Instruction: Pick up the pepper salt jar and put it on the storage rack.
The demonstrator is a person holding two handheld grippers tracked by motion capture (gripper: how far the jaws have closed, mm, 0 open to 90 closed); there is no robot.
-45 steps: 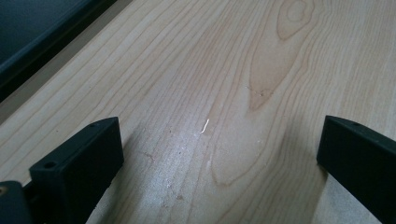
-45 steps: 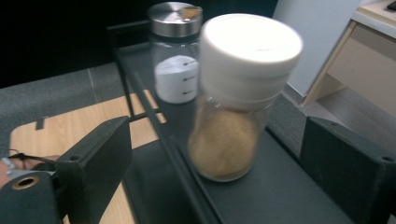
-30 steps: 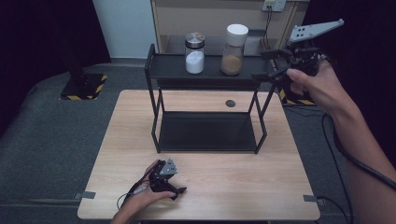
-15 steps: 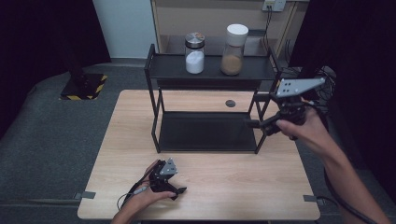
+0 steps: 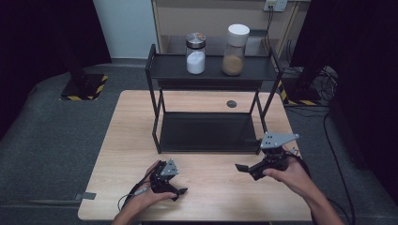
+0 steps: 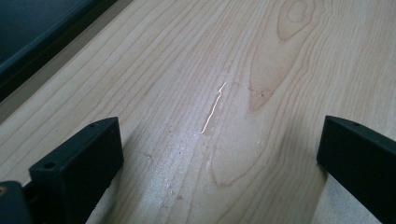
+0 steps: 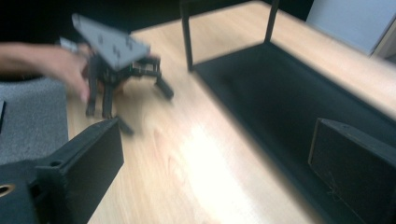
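Two jars, one rack, two grippers on one table.
Both jars, white-filled jar (image 5: 195,53) and brown-filled jar (image 5: 234,49), stand on the rack (image 5: 211,70) at the top. The right gripper (image 5: 244,168) has dropped from upper right to lower right, jaws opening, empty. The left gripper (image 5: 180,191) stays spread wide on the table (image 5: 126,122), lower left.

Two hand-held grippers low over a wooden table, in front of a black rack.
The left gripper (image 5: 174,186) rested near the table's (image 5: 131,140) front edge; the right gripper (image 5: 248,169) hung just before the rack (image 5: 155,93), its jaws apart with nothing between them. Two jars (image 5: 195,53) stood on the rack's top shelf.
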